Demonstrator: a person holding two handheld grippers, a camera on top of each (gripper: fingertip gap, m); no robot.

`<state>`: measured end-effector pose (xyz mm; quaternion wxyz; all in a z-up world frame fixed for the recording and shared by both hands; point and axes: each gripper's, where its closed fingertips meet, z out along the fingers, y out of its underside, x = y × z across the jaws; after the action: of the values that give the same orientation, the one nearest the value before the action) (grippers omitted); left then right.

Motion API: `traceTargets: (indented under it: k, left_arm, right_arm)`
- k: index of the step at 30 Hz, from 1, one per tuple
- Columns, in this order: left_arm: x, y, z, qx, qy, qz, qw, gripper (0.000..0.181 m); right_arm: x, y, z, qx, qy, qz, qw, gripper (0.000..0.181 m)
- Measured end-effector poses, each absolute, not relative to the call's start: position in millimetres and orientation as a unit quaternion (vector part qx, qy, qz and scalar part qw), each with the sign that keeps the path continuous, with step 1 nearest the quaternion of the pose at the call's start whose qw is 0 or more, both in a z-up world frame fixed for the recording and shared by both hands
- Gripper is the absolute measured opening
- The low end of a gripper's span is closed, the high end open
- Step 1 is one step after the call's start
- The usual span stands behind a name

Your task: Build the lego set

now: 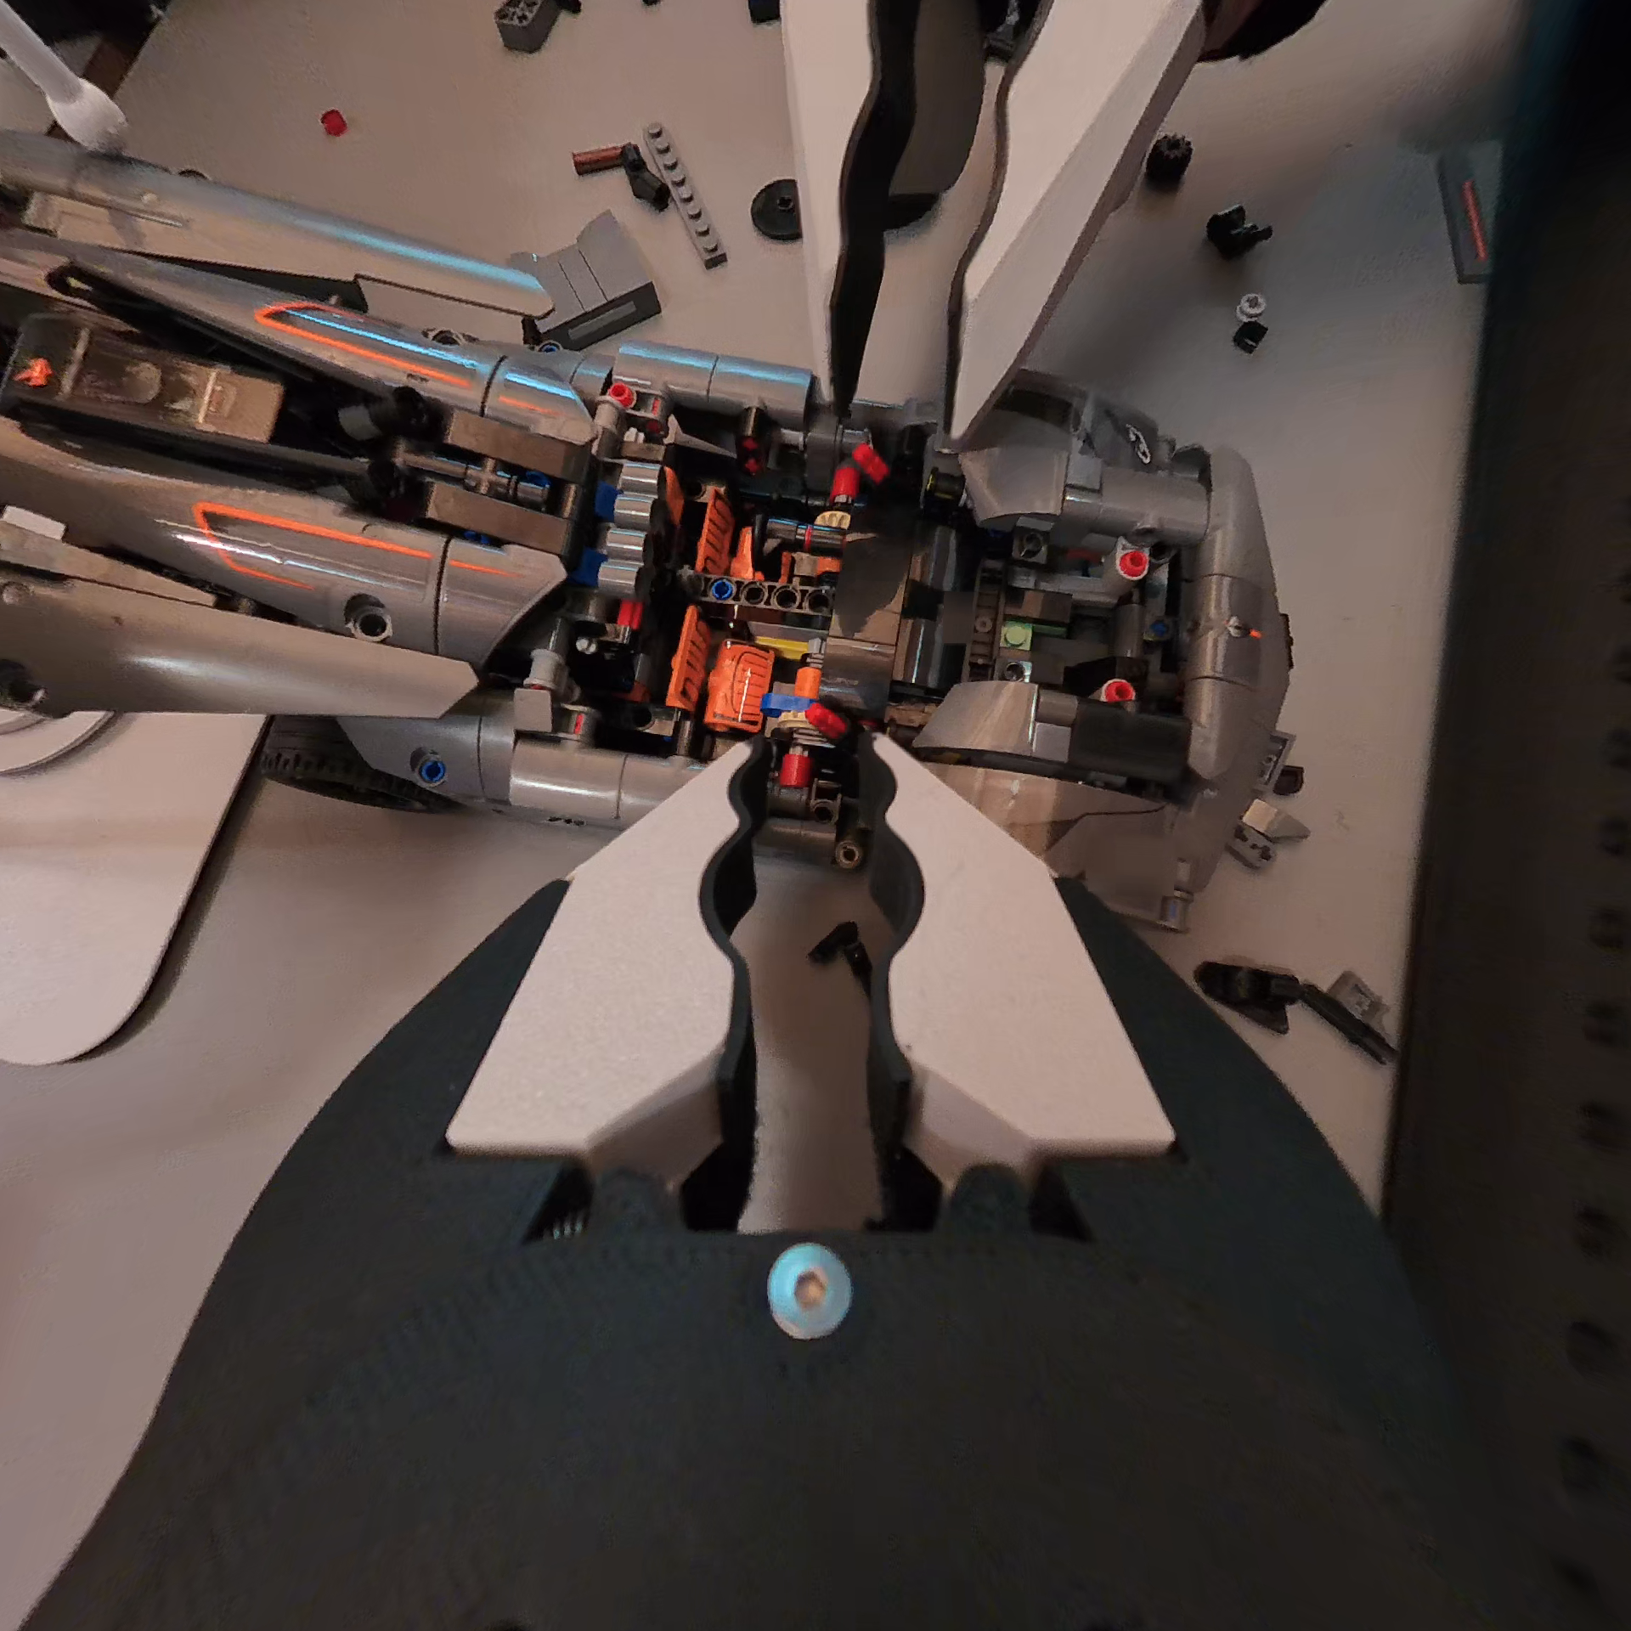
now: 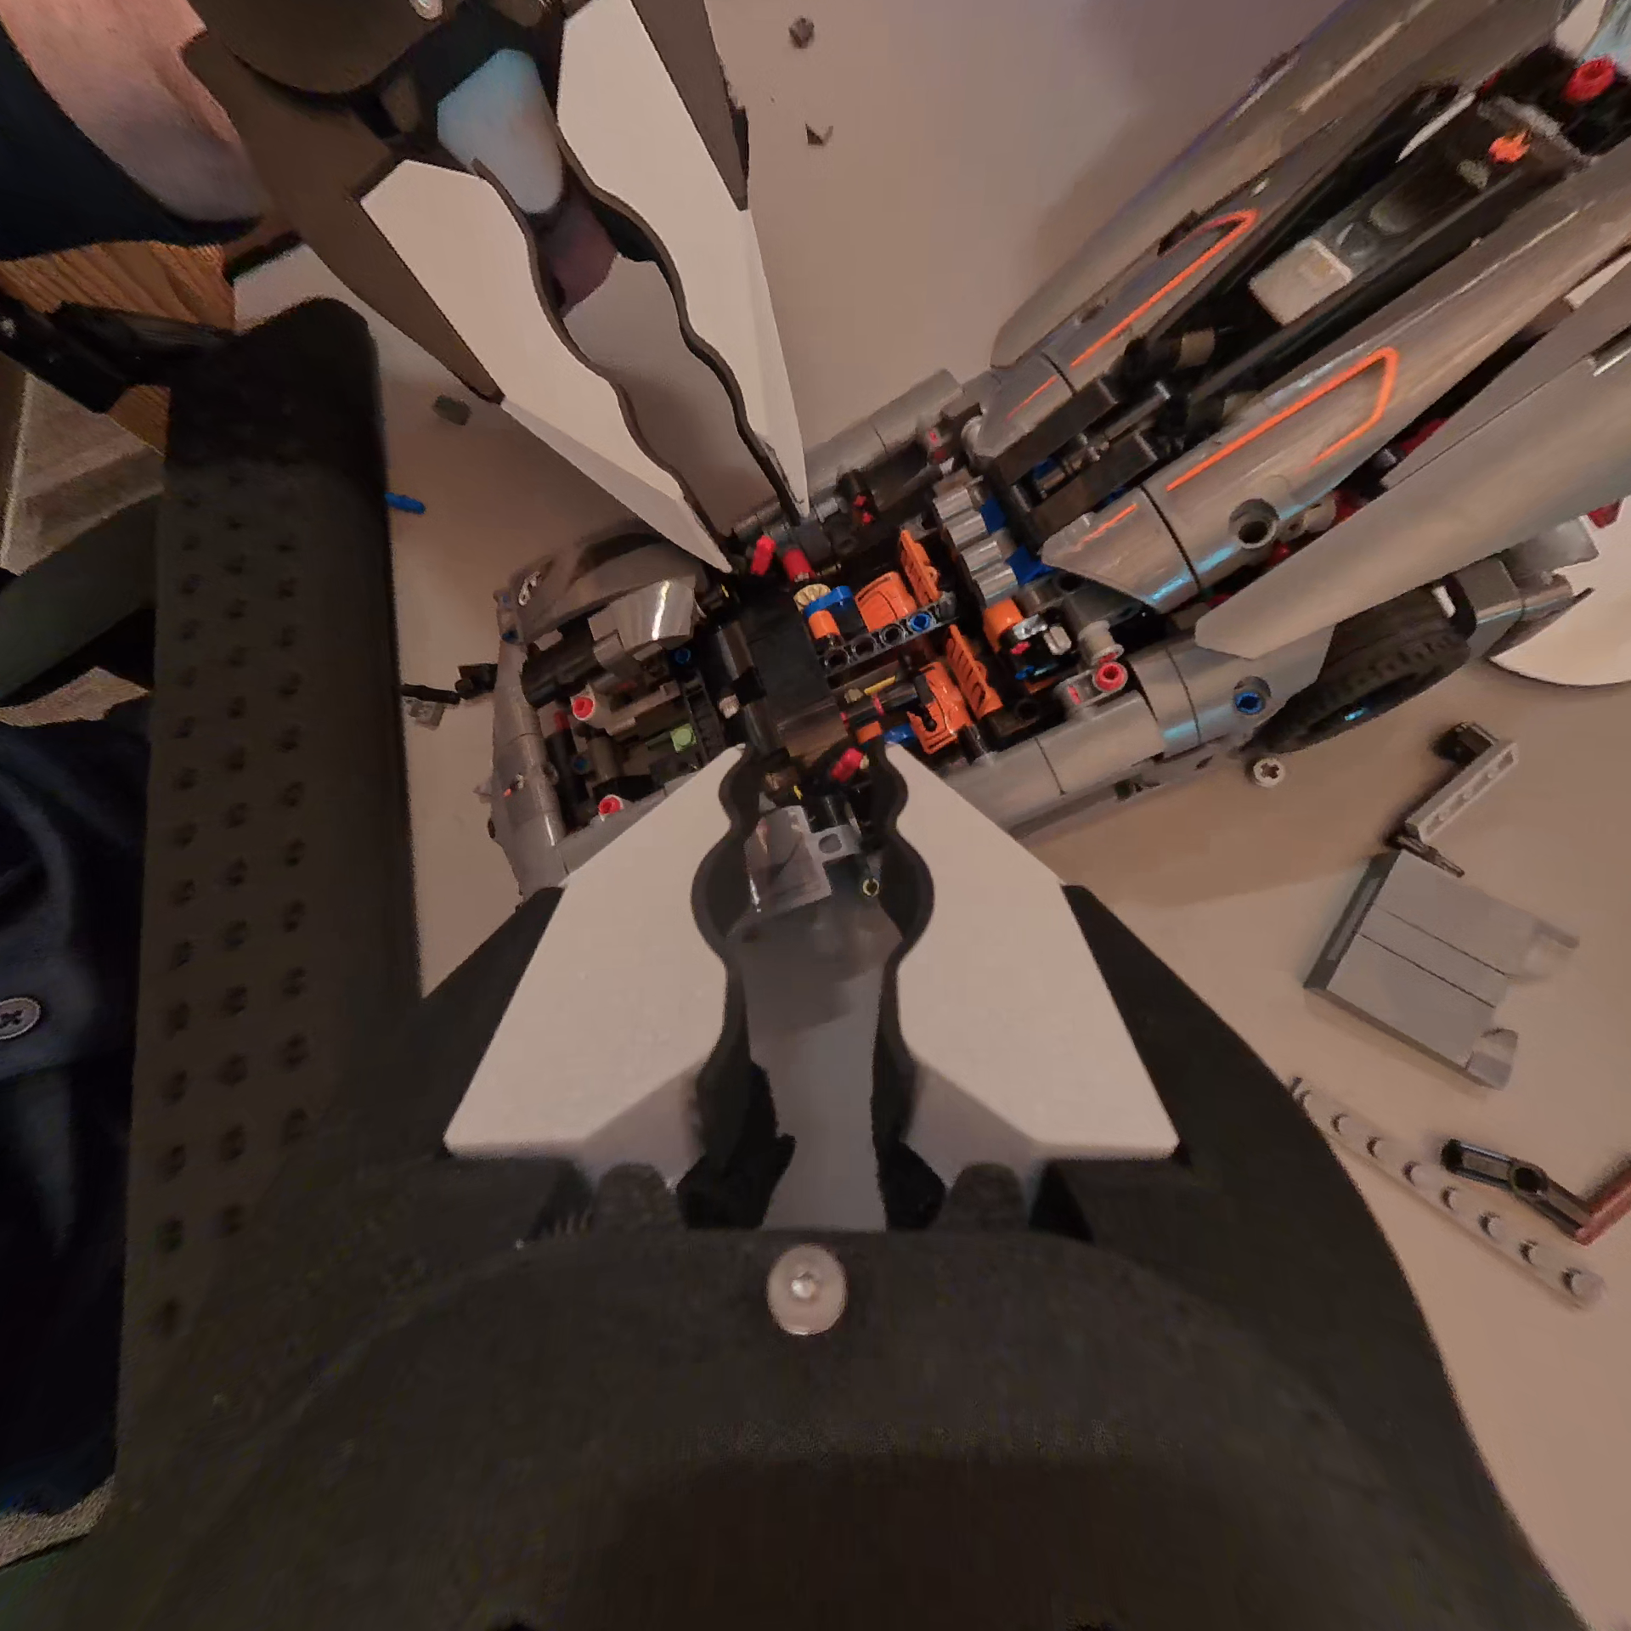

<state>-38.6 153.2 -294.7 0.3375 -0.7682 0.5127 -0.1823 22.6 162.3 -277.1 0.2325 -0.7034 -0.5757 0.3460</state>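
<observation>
Grey lego car lies on the white table, engine bay exposed. Left gripper straddles its near edge, jaws parted; right gripper likewise at the opposite edge. Loose parts scattered farther off.

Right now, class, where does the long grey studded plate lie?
In the left wrist view, the long grey studded plate lies on the white table beyond the model car, beside a black round piece.
</observation>
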Motion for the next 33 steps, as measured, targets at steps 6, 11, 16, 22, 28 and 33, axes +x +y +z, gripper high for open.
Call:
traceTargets:
  k: [6,11,16,22,28,33]
  left_arm:
    - [-51,154,-272,-0.769,0.502,-0.2,0.342,0.018]
    - [-64,133,-274,-0.775,0.524,-0.206,0.288,0.021]
    - [-67,123,-280,-0.771,0.535,-0.208,0.275,0.027]
    - [-65,114,-293,-0.766,0.544,-0.238,0.244,0.028]
    - [-59,111,-317,-0.779,0.538,-0.245,0.208,0.032]
    - [-54,105,-323,-0.777,0.542,-0.245,0.206,0.03]
  right_arm:
    - [26,167,-271,-0.698,-0.568,0.358,0.249,0.021]
    - [28,170,-270,-0.697,-0.561,0.368,0.252,0.021]
    - [25,166,-268,-0.683,-0.57,0.374,0.263,0.019]
    - [20,159,-271,-0.669,-0.581,0.383,0.262,0.022]
    - [22,166,-271,-0.674,-0.566,0.392,0.268,0.022]
    - [25,173,-276,-0.683,-0.554,0.396,0.264,0.023]
